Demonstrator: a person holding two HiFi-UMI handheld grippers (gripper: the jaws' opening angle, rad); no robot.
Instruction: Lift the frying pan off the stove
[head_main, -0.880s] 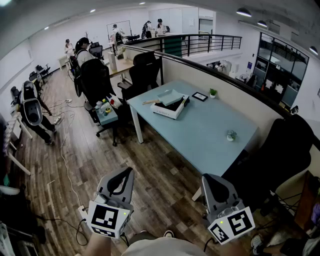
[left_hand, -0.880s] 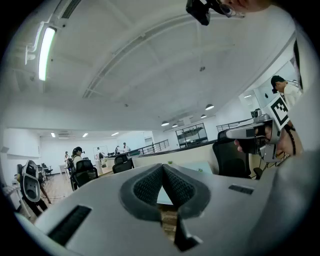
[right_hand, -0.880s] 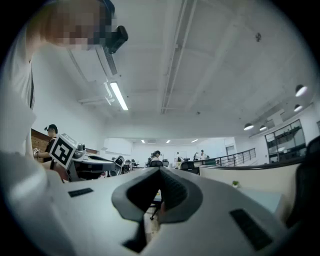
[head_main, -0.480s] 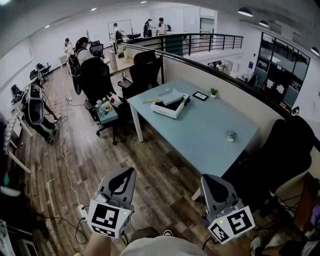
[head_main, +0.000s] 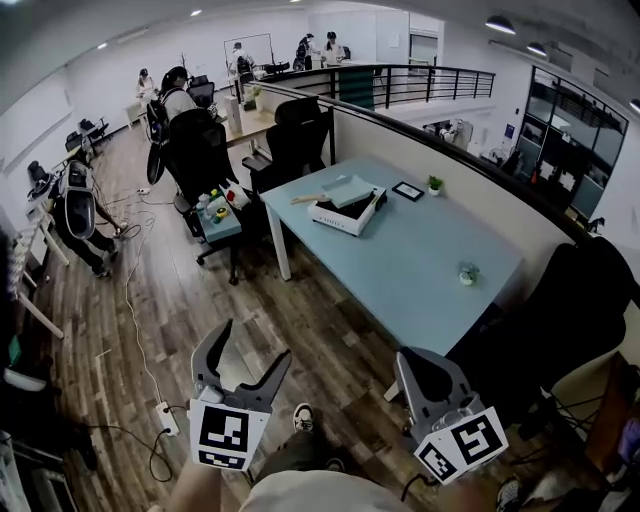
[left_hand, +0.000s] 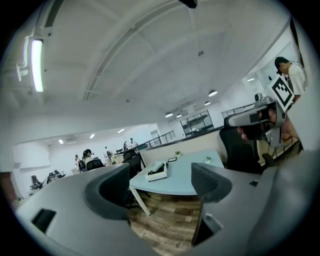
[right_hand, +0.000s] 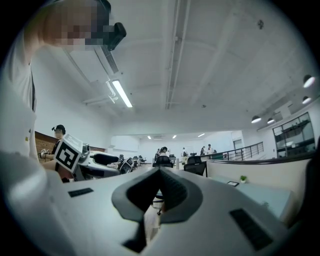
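Head view: what is each claw doing?

Reply: Both are held low in front of the person, above a wooden floor (head_main: 200, 300). The left claw (head_main: 257, 340) (left_hand: 160, 187) has its jaws spread wide, released, with nothing between them. In the left gripper view only floor and a distant table show through the gap. The right claw (head_main: 408, 358) (right_hand: 160, 190) is clenched, its two jaws pressed together on nothing.

And where are the frying pan and stove?

Reply: Neither can be made out for certain. A pale blue table (head_main: 420, 260) stands ahead of both claws, nearer the right one and well apart from either. At the table's far end sits a white boxy unit (head_main: 335, 222) with a dark inside and a flat pale piece lying across its top. It is too small to tell whether this is the stove with the pan.

Anything else near the claws?

Reply: The toe of the person's shoe (head_main: 304, 417) shows on the floor between the two claws, just below the left one. A small potted plant (head_main: 467, 272) stands on the table ahead of the right claw. Black office chairs (head_main: 300, 140) stand far ahead of the left claw.
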